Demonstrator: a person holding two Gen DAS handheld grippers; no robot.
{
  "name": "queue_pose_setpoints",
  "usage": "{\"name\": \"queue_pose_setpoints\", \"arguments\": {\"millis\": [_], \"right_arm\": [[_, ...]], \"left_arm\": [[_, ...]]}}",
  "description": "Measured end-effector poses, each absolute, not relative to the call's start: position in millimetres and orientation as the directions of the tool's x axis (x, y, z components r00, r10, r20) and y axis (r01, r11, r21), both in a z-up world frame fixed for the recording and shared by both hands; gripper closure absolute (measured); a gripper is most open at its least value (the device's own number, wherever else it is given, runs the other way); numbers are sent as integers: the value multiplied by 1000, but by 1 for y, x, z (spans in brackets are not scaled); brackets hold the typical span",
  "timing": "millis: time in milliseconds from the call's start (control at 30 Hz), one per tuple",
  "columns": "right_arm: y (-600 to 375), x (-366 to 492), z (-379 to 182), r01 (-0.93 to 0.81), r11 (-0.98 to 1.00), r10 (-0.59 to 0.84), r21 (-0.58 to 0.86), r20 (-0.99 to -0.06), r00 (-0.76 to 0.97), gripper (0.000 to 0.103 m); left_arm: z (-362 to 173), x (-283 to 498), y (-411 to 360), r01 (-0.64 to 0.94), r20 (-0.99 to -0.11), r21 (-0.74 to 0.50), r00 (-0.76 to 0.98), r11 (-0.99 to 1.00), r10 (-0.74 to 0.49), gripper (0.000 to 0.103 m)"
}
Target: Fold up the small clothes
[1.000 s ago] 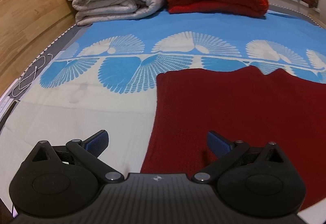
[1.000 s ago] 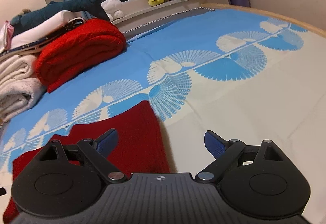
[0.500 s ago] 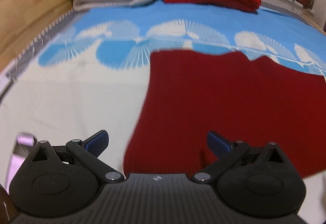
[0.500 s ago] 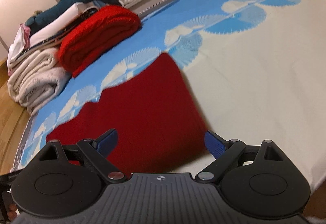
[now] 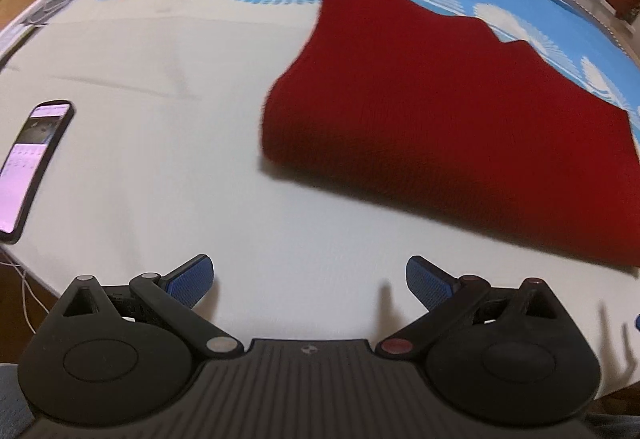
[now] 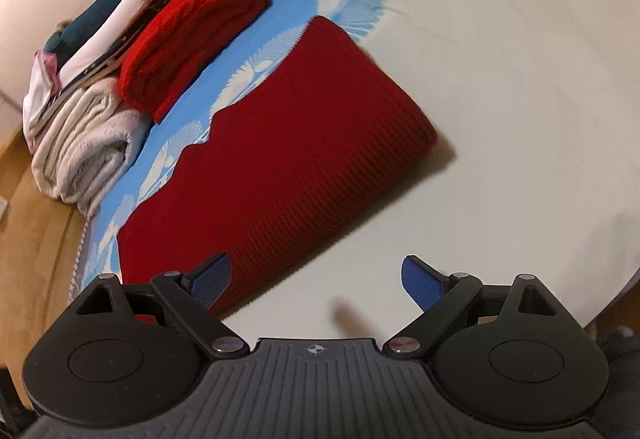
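The dark red knit garment (image 5: 460,111) lies flat on the bed (image 5: 160,167), spread over the cream part of the bedsheet with its far edge reaching the blue fan-patterned band. Its far edge steps up and down in a jagged line, while the near edge is straight. The left tool (image 5: 310,279) hangs over bare cream sheet in front of the garment, its blue-padded fingers spread wide with nothing between them, clear of the cloth. The right tool (image 6: 316,277) is likewise spread wide and empty; in the right wrist view its left finger overlaps the garment's near edge, but whether it touches the cloth cannot be told. A phone (image 5: 32,163) with a lit screen lies on the sheet well to the left of the garment. Beyond the garment, a folded bright red blanket (image 6: 188,39) sits beside a stack of folded pale blankets (image 6: 84,151) at the far end of the bed.
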State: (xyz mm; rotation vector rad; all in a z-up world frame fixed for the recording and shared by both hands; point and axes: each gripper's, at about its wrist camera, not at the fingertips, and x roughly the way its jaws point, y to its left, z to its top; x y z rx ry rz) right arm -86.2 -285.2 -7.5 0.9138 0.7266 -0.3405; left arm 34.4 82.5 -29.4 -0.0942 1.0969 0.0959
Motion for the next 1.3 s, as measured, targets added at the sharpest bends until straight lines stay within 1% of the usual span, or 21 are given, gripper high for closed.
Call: {"name": "queue_pose_setpoints", "arguments": {"millis": [67, 167, 233, 300, 367, 467, 533, 633, 667, 733, 833, 867, 900, 933, 967, 1000, 1033, 1100, 1133, 1300], "right_arm": [[-293, -88, -14, 577, 522, 27, 628, -688, 725, 10], [-304, -85, -24, 594, 426, 23, 683, -664, 747, 10], [-310, -79, -30, 604, 366, 13, 708, -653, 757, 10], [-314, -71, -38, 617, 318, 5, 719, -653, 758, 10], [-315, -64, -44, 628, 289, -8, 723, -654, 756, 10], [-313, -49, -45, 642, 315, -33, 699, -668, 743, 10], [-312, -42, -46, 648, 321, -49, 691, -672, 739, 9], [-314, -33, -49, 647, 311, -64, 696, -664, 745, 6], [-314, -30, -50, 644, 315, -70, 697, -659, 749, 3], [-309, -21, -51, 638, 350, -89, 686, -653, 752, 0], [-303, -9, -51, 633, 414, -126, 654, -647, 752, 2], [-304, -9, -50, 635, 408, -145, 656, -641, 754, 22], [-308, -10, -53, 646, 384, -147, 660, -647, 748, 45], [-314, -11, -59, 636, 344, -111, 690, -643, 758, 71], [-318, -14, -62, 626, 302, -99, 719, -629, 771, 74], [-317, -15, -59, 618, 313, -101, 721, -622, 776, 75], [-313, -12, -50, 620, 374, -123, 690, -625, 771, 78], [-308, -11, -36, 619, 427, -155, 659, -621, 768, 81], [-309, -12, -30, 620, 424, -163, 661, -617, 770, 86], [-323, -21, -28, 656, 342, -168, 673, -643, 747, 87]], "left_arm": [[-34, 34, 86, -139, -890, 0, 452, 990, 64, 0], [-37, 39, 89, -132, -888, -20, 458, 991, 44, 0], [-39, 45, 91, -134, -882, -1, 468, 991, 62, 0], [-42, 51, 92, -138, -884, 11, 462, 990, 74, 0], [-45, 57, 94, -141, -889, -9, 454, 990, 57, 0], [-45, 63, 94, -135, -892, -44, 452, 990, 22, 0], [-44, 65, 92, -123, -890, -43, 455, 991, 17, 0], [-44, 68, 89, -112, -891, -51, 454, 992, 5, 0], [-44, 69, 88, -111, -892, -57, 452, 992, -1, 0], [-45, 70, 87, -111, -895, -69, 445, 991, -13, 0], [-48, 72, 87, -113, -901, -70, 434, 991, -14, 0], [-49, 72, 87, -115, -902, -69, 432, 991, -13, 0], [-49, 72, 88, -117, -902, -66, 431, 991, -9, 0], [-50, 72, 88, -122, -903, -61, 430, 991, -3, 0], [-50, 71, 90, -125, -902, -57, 432, 990, 2, 0], [-50, 71, 91, -127, -902, -54, 433, 990, 7, 0], [-50, 72, 93, -132, -901, -49, 433, 990, 13, 0], [-50, 72, 97, -146, -901, -44, 433, 988, 24, 0], [-51, 73, 99, -154, -902, -42, 431, 987, 29, 0], [-56, 74, 101, -166, -908, -22, 417, 986, 50, 0]]}}
